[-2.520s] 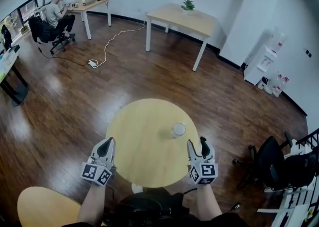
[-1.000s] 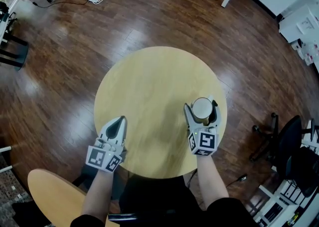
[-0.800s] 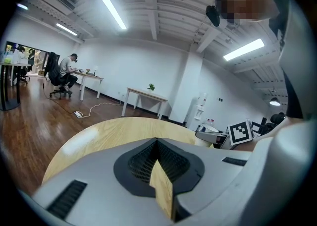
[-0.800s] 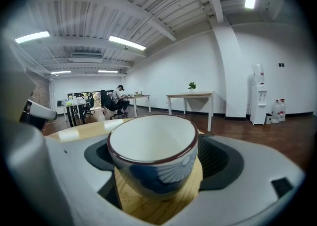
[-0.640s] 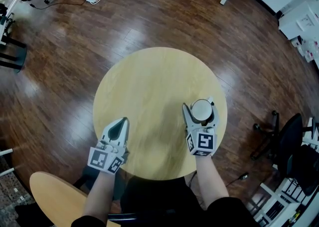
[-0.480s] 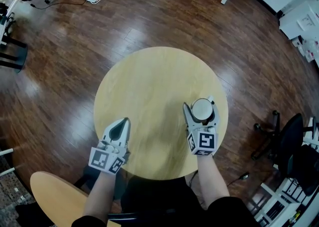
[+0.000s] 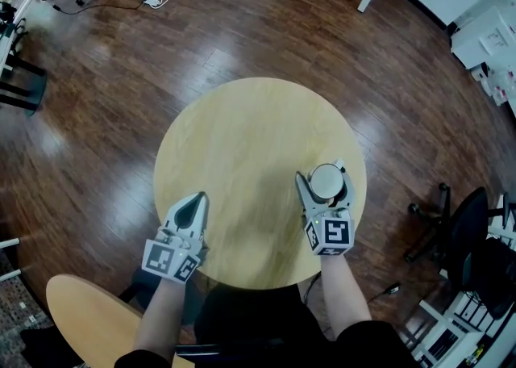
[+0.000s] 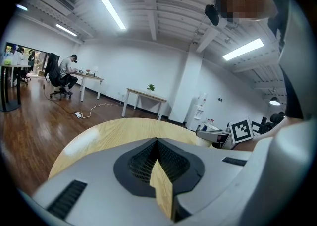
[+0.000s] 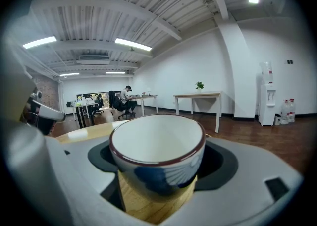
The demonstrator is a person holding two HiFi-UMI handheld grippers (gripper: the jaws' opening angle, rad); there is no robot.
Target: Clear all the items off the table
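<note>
The right claw point(image 7: 324, 177) has just closed around the cup point(image 9: 157, 153).

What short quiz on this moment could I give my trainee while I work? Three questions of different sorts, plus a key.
1. True or false: the left gripper holds something.
2. What stands between the right gripper's jaws? A a glass bottle; B a white cup with a dark rim; C a spoon.
3. How many items stand on the round table?
Key: 1 false, its jaws are shut on nothing. 2 B; the jaws have just been closing and now press the cup's sides. 3 one, the cup.
</note>
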